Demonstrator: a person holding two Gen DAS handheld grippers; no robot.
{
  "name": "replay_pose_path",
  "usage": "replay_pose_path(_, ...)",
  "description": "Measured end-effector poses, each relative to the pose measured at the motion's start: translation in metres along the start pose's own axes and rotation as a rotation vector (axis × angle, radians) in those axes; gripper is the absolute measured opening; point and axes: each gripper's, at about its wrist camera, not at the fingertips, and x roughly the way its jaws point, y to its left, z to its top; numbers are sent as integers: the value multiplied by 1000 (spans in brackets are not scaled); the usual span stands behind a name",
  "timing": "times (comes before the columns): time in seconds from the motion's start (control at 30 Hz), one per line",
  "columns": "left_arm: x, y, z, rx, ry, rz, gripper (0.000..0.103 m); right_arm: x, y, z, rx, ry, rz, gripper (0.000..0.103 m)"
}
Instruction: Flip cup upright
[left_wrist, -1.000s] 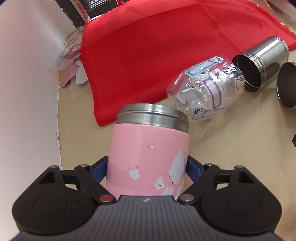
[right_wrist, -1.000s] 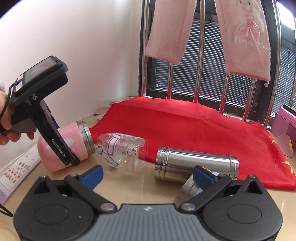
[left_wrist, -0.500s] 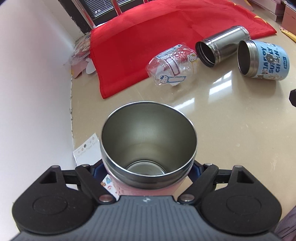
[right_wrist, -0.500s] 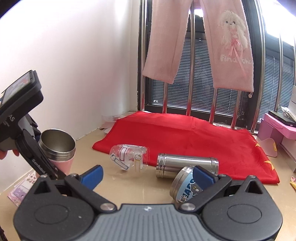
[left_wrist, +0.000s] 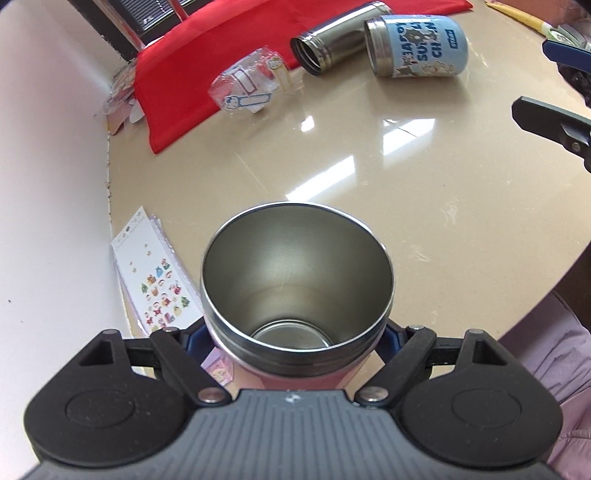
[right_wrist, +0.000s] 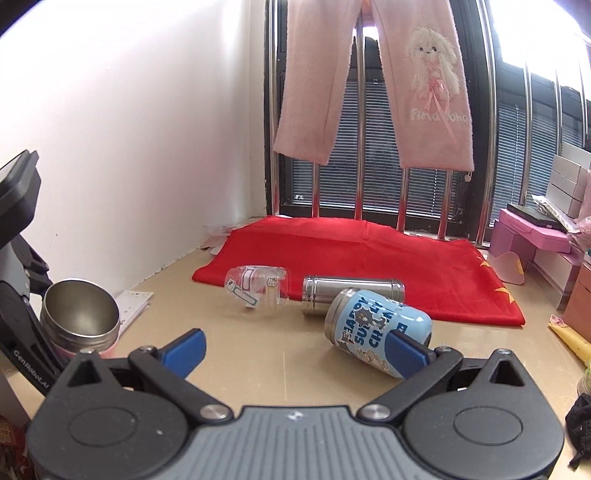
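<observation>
My left gripper (left_wrist: 295, 339) is shut on a pink steel cup (left_wrist: 295, 280), held upright with its open mouth up near the table's left front; it also shows in the right wrist view (right_wrist: 79, 317). My right gripper (right_wrist: 295, 347) is open and empty, low over the table in front of a blue printed cup (right_wrist: 376, 332) that lies on its side. The blue cup also shows in the left wrist view (left_wrist: 417, 44). A plain steel cup (right_wrist: 351, 295) and a clear plastic cup (right_wrist: 258, 288) lie on their sides behind it.
A red cloth (right_wrist: 362, 258) covers the back of the beige table (right_wrist: 258, 354). A sticker sheet (left_wrist: 151, 277) lies by the white wall (right_wrist: 129, 147) at left. Pink boxes (right_wrist: 528, 240) stand at right. Pink trousers (right_wrist: 373, 81) hang on window bars.
The left gripper has turned the pink cup from lying tilted to upright and drawn it back toward the table's front. The right gripper has pulled back and risen a little.
</observation>
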Motion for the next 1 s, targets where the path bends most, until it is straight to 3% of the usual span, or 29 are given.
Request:
replay_pose_path(0.17, 16, -37, 18, 51, 2, -31, 85, -17, -18, -18, 37, 28, -40, 103)
replay_pose_path(0.37, 29, -67, 48, 88, -53, -31, 85, -32, -44, -34, 76, 68, -110, 103)
replay_pose_path(0.63, 44, -86, 54, 84, -96, -56, 86, -35, -59, -43, 107, 95, -165, 103)
replay_pose_path(0.73, 30, -83, 49, 70, -182, -24, 103, -34, -57, -42, 99, 100, -165, 103)
replay_pose_path(1.0, -23, -59, 6, -71, -407, -36, 103, -35, -41, -35, 91, 97, -145, 103)
